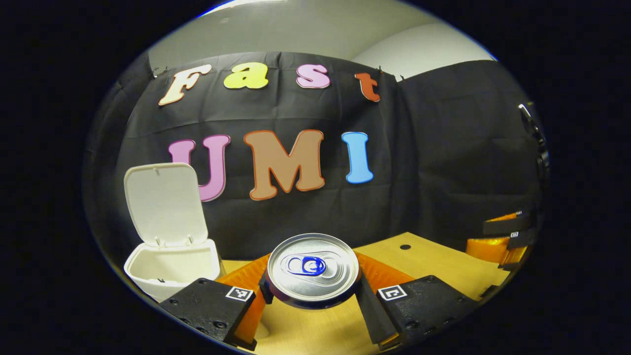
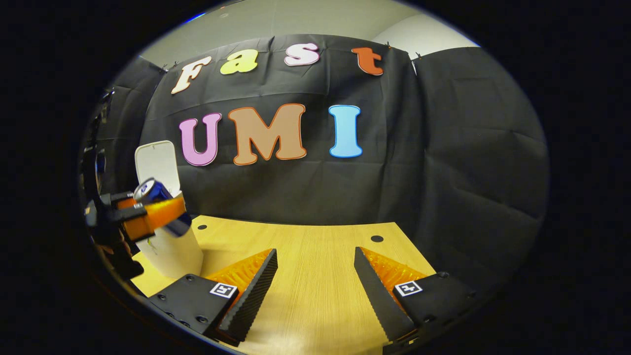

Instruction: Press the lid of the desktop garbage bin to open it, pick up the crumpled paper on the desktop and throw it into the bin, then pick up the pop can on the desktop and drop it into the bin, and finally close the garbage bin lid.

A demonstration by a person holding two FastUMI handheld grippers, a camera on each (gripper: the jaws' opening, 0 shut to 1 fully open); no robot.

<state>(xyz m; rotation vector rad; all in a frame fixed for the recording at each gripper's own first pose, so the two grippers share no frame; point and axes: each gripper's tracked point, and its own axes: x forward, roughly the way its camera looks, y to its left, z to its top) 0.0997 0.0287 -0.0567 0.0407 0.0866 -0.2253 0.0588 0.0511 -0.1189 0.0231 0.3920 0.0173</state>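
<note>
Left gripper view: left gripper has both fingers clamped on the can, one finger on each side of it. Can top faces the camera, silver lid with a blue pull tab. Can is held up off the counter. White bin sits to the left of the can, lid standing upright and open, against the black cloth wall. Inside of the bin is too hard to see; crumpled paper can't be made out. Right gripper shows at the far right edge, over the counter, well apart from the can.

Right gripper view: right gripper hangs over the bare wooden counter, fingers spread wide with nothing between them. 2 dark round holes in the counter top near the back edge. At the far left, left gripper holds the can tilted, blue body with silver top toward upper left. Can is just in front of the bin near its top edge; can't tell if it is over the opening. Bin lid stands open behind the can. A hand holds the left gripper at the edge, mostly dark.
</note>
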